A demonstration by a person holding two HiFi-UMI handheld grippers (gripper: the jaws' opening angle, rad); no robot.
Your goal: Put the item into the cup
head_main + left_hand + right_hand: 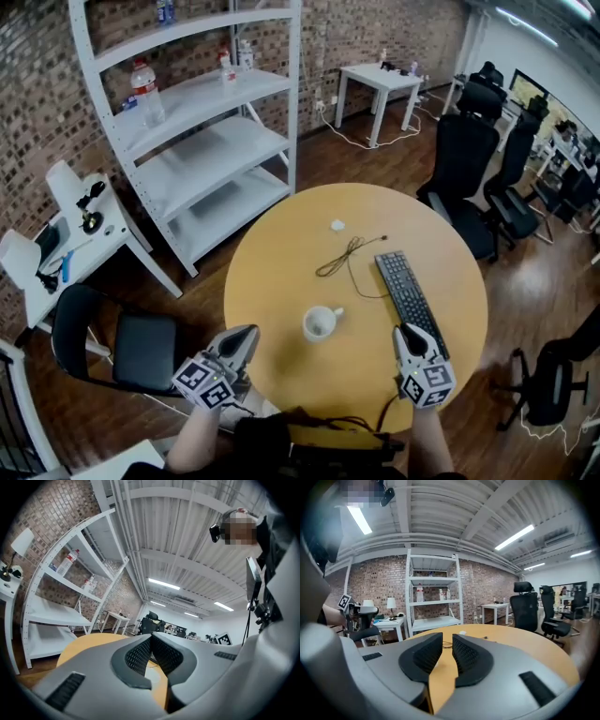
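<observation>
White cup (320, 323) on round table (272, 281), keyboard (411, 298) at right, small white item (337, 225), perhaps cap, beyond

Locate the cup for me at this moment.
In the head view the white cup stands on the round wooden table, toward its near edge, left of the black keyboard, with the loose cable just beyond it.

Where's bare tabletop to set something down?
Bare: the left side, between the cup and the rim of the table; also the far edge beyond the small white item. Crowded: centre-right, where cable and keyboard lie.
</observation>
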